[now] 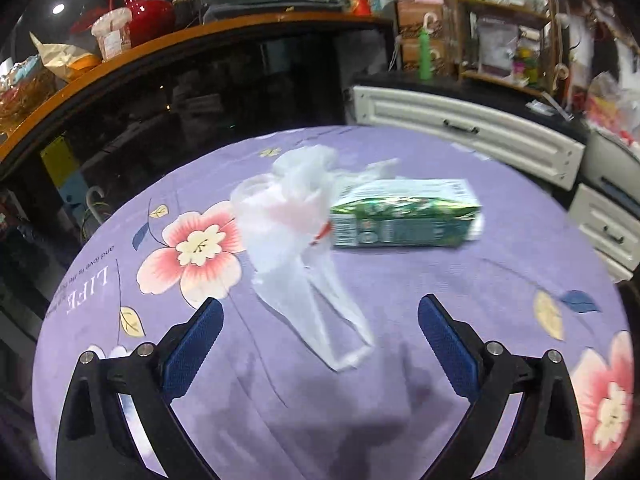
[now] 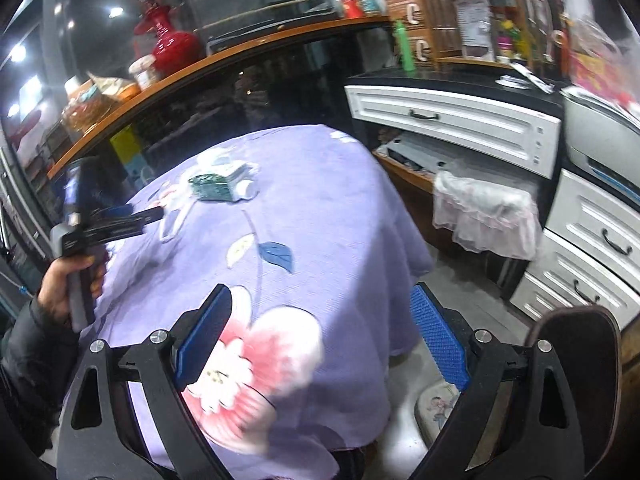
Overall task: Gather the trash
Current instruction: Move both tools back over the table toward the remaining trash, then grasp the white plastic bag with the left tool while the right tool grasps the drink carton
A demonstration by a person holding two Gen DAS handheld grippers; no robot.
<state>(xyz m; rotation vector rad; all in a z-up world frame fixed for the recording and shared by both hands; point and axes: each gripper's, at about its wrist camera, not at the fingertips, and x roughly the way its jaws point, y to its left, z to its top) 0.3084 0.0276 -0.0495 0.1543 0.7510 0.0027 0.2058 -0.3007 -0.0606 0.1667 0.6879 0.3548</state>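
We see our left tongs (image 1: 320,320) spread wide and empty above the purple flowered tabletop (image 1: 400,400). A crumpled white plastic bag (image 1: 288,232) lies just ahead, touching a green carton (image 1: 404,216) on its right. Our right tongs (image 2: 320,316) also gape wide, holding nothing, over the tabletop's near edge.

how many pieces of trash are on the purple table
2. A crumpled clear plastic bag lies mid-table on the purple floral tablecloth; a flattened green and white drink carton lies on its side just right of it, touching the bag. More may be hidden under the bag.
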